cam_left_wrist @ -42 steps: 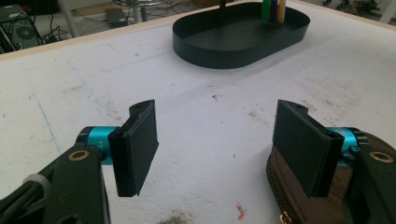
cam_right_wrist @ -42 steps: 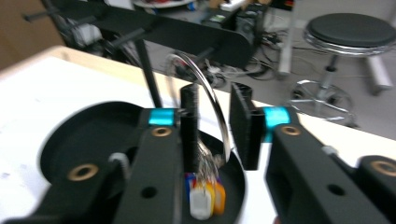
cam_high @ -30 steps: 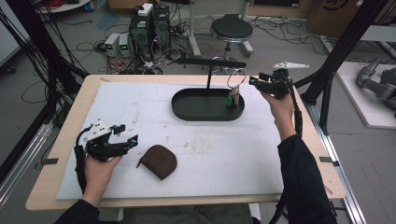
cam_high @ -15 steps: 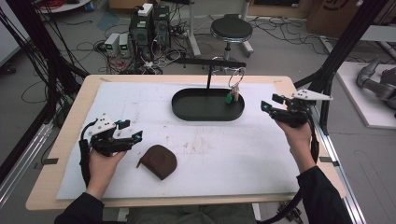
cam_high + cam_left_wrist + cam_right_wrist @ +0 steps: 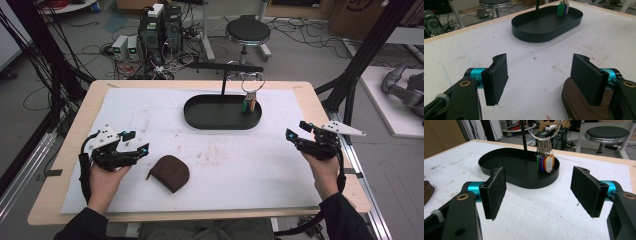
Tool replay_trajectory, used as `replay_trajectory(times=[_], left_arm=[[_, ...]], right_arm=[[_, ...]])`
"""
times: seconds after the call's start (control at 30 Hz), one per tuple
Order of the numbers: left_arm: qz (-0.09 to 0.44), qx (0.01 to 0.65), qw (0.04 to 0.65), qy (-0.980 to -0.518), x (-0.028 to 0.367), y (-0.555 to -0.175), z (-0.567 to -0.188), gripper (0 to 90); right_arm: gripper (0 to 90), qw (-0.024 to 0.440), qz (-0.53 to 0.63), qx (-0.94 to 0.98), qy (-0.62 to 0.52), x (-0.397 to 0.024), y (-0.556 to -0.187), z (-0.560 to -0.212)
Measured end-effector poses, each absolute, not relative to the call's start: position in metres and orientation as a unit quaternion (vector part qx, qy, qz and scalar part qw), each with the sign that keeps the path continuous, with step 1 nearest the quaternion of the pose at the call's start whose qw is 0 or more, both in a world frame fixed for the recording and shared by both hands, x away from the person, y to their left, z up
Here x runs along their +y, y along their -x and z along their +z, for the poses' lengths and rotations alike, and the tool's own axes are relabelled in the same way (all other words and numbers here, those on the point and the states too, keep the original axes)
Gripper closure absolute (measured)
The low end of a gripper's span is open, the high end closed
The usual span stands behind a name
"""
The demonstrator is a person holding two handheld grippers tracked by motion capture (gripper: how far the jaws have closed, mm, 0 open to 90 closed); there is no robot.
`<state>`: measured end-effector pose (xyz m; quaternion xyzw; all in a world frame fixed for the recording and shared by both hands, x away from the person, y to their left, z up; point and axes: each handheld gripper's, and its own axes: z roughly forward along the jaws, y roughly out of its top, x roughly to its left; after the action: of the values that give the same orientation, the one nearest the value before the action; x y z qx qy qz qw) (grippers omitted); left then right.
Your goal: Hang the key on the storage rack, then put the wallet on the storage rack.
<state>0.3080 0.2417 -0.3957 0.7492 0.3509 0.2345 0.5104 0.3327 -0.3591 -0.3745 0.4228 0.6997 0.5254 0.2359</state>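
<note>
My right tongs [image 5: 296, 134] are hovering over the right part of the desk [image 5: 75, 130], jaws standing wide with nothing between them — they have just been opening. In the right gripper view the two black pads [image 5: 496, 192] are framing bare white mat [image 5: 150, 115], and beyond them the black oval tray [image 5: 200, 119] is sitting near the far edge. A thin black post is rising from the tray with a crossbar on top, and the key ring [image 5: 543, 128] is hanging from it, its bunch of coloured tags [image 5: 545, 163] dangling just inside the tray's right end — green, blue, orange and white among them. The tongs are well apart from that bunch.

My left tongs [image 5: 137, 143] are resting low over the left part of the mat, also spread open and gripping nothing. In the left gripper view the brown pouch [image 5: 584, 107] is lying just beside the right-hand jaw, partly hidden behind it; I cannot tell whether the jaw is touching it. From the high view the pouch [image 5: 171, 173] is lying flat on the mat to the right of my left hand [image 5: 104, 180], near the front edge, and my right hand [image 5: 320, 167] is holding its tongs clear of everything.
</note>
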Motion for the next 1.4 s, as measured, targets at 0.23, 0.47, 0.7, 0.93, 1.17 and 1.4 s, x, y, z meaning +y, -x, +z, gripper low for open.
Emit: replay_trajectory(times=[0.23,0.47,0.7,0.93,1.17,1.4], left_arm=[[0.221,0.355,0.514,-0.749,0.243,-0.309,-0.4,30.0],[0.203,0.339,0.512,-0.763,0.231,-0.305,-0.4,30.0],[0.173,0.329,0.503,-0.78,0.222,-0.304,-0.406,30.0],[0.134,0.338,0.499,-0.787,0.215,-0.305,-0.411,31.8],[0.094,0.366,0.484,-0.79,0.216,-0.303,-0.42,37.4],[0.035,0.39,0.474,-0.789,0.218,-0.318,-0.431,40.2]], right_arm=[[28.3,0.238,0.511,0.704,-0.432,-0.363,-0.33,-0.388],[28.3,0.243,0.503,0.708,-0.432,-0.363,-0.33,-0.391],[28.4,0.251,0.496,0.713,-0.428,-0.361,-0.332,-0.394],[28.4,0.252,0.492,0.715,-0.429,-0.36,-0.334,-0.395],[28.7,0.253,0.488,0.716,-0.43,-0.362,-0.337,-0.397],[28.8,0.251,0.484,0.72,-0.43,-0.36,-0.342,-0.399]])
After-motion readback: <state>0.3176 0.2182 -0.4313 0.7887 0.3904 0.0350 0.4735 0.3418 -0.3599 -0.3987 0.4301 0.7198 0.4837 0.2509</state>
